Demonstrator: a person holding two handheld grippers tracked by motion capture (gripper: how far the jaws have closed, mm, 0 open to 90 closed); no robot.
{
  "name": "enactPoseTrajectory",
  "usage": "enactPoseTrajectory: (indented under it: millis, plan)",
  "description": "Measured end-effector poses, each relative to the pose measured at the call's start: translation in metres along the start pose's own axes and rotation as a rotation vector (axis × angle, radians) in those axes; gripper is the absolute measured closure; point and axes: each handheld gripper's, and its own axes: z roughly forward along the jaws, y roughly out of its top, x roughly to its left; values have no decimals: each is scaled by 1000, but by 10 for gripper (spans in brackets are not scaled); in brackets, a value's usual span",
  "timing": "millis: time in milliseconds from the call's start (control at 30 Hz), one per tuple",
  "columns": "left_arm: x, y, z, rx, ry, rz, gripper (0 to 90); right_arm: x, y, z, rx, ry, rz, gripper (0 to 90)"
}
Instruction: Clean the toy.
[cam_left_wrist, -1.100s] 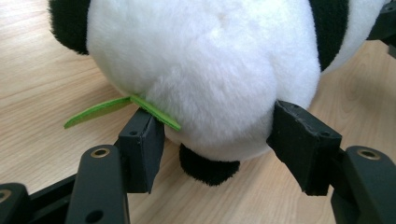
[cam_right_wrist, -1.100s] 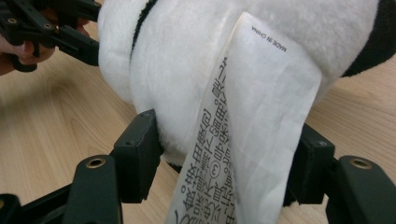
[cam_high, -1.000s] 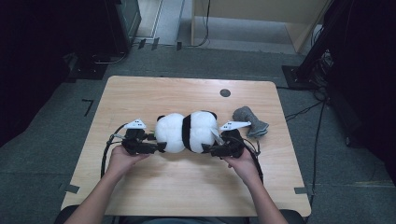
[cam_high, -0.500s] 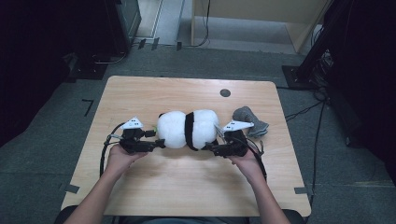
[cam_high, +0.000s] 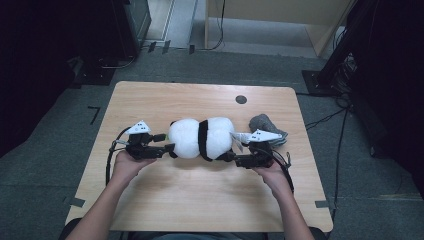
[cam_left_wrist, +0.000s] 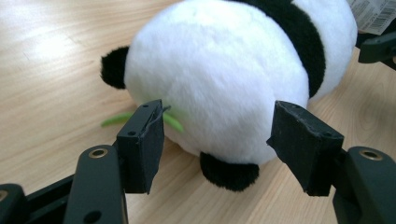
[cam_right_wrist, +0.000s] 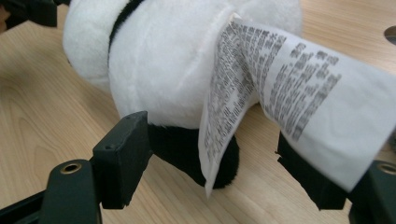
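Both grippers lie low on the pale wooden desk, one at each end of a round white plush panda toy with a black band and black paws. In the high view the left gripper points at the toy's left end and the right gripper at its right end, each held in one of the person's hands.

In the left gripper view the black jaws stand apart, partly open, with the white plush between and beyond them; the near jaw's tip touches a thin green strip that pokes out from under the toy, and the pads do not press on the plush.

The right gripper's jaws have just been opening. In the right gripper view they stand wide on either side of a black paw, with clear gaps to it, so nothing is gripped. A white printed paper label hangs from the toy's seam and covers part of the far jaw.

The panda rests near the middle of the desk. A crumpled grey cloth lies towards the right edge, just behind the right gripper, and a dark round hole sits near the far edge.
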Motion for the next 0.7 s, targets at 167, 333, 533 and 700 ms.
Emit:
enactPoseTrajectory:
  millis: [167, 333, 533, 700]
  plan:
    - [2, 15, -2, -41, -17, 20, 326, -3, -5, -4, 9, -37, -26, 256]
    - [-3, 27, 9, -3, -3, 96, 291, -9, -12, -4, 35, -53, -34, 217]
    - [-5, 37, 25, 5, -15, 119, 279, -17, -8, -10, 12, 26, 48, 166]
    - [2, 34, 31, -1, -22, 118, 269, -25, -9, -16, -9, 39, 64, 137]
